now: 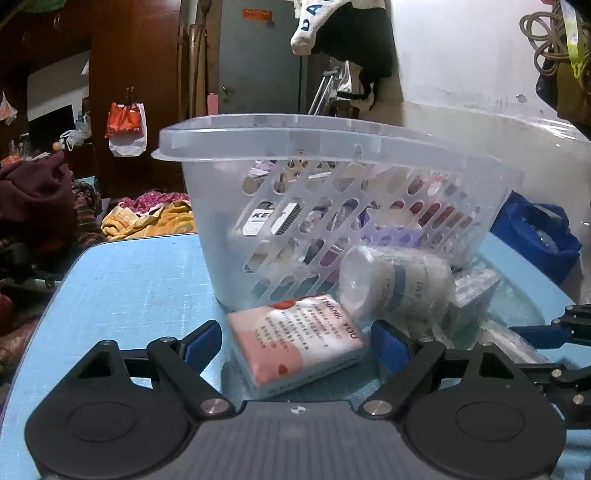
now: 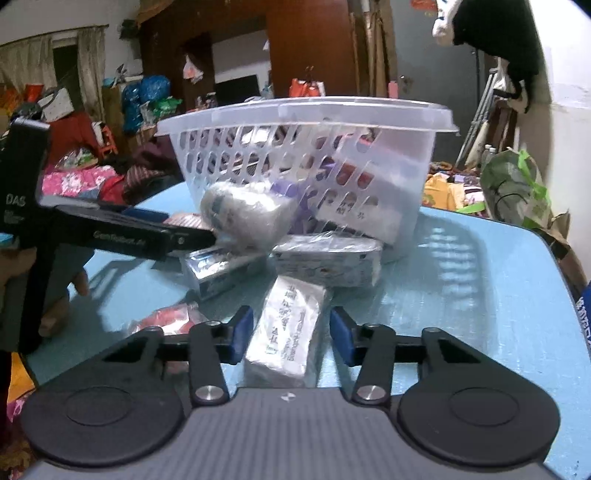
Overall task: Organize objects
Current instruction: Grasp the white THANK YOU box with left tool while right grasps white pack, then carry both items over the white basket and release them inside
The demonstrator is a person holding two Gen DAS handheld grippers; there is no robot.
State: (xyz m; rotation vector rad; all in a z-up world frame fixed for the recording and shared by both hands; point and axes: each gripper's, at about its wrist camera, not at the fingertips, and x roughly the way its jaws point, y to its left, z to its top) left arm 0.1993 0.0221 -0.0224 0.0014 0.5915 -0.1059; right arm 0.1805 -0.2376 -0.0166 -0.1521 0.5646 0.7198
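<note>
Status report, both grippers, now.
Left gripper open, fingers either side of pink packet. Right gripper open around silver packet. Basket ahead on blue table, wrapped packets crowding its base.

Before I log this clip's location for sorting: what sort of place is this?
Most likely a cluttered room in a home, perhaps a bedroom or storage room. Piled clothes lie beside the blue table, plastic bags hang from a wooden wardrobe, and garments hang overhead.
</note>
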